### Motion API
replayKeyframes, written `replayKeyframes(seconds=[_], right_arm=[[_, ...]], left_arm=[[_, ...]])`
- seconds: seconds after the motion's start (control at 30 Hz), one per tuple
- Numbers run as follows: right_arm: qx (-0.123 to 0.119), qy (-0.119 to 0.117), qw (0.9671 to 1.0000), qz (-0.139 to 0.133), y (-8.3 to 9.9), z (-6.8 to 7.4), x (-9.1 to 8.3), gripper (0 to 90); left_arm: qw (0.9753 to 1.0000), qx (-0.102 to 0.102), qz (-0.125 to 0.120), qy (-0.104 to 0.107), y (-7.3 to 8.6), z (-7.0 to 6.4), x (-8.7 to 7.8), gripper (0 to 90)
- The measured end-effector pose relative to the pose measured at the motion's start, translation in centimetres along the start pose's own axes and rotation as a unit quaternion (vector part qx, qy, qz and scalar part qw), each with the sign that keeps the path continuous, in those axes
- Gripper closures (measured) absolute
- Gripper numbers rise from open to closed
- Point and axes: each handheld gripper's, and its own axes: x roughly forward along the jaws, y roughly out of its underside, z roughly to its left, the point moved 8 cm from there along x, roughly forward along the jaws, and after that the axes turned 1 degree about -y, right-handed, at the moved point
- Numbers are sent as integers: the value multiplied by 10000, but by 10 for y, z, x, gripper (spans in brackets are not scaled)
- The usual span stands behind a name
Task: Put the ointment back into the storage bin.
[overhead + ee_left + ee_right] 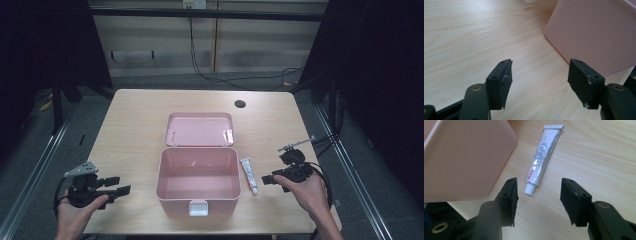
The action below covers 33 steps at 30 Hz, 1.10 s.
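Your right gripper (539, 195) gapes empty, tube (544, 155) cap just ahead between its fingers. Left gripper (540, 82) gapes empty, box (596, 32) ahead-right.

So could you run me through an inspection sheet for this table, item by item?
Surface: light wooden table, with a round hole near the far edge.
Job's things: pink box, lid open, nothing seen inside; white tube lying flat just right of it.
Clutter: nothing seen.
Grippers: left gripper open, left of the box; right gripper open, fingers pointing at the tube's cap end, not touching.
Cables: black cable on the floor behind the table.
Surroundings: dark curtains, grey floor, panelled wall.
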Motion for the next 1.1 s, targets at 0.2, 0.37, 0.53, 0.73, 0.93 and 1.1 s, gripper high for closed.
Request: replayKeyframes(seconds=[0.2, 0.37, 0.53, 0.73, 0.93, 1.1], right_arm=[[-70, 61, 9995, 305, -3, 0, 1, 543], [-80, 122, 9988, 472, -7, 2, 2, 571], [-20, 168, 9974, 706, -11, 3, 6, 593], [-75, 208, 9959, 881, -16, 5, 10, 601], [-5, 240, 9920, 1240, -18, 5, 19, 621], [-27, 319, 9873, 1556, -19, 6, 25, 595]], left_arm=[[10000, -19, 0, 4, 0, 0, 0, 361], [10000, -12, 5, 9, 0, 0, 0, 361], [10000, -9, 2, 35, 0, -1, 1, 356], [10000, -9, 13, 28, 0, -1, 0, 355], [10000, -12, 16, 8, 0, 0, 1, 355], [10000, -25, 28, 24, 0, -1, 1, 355]])
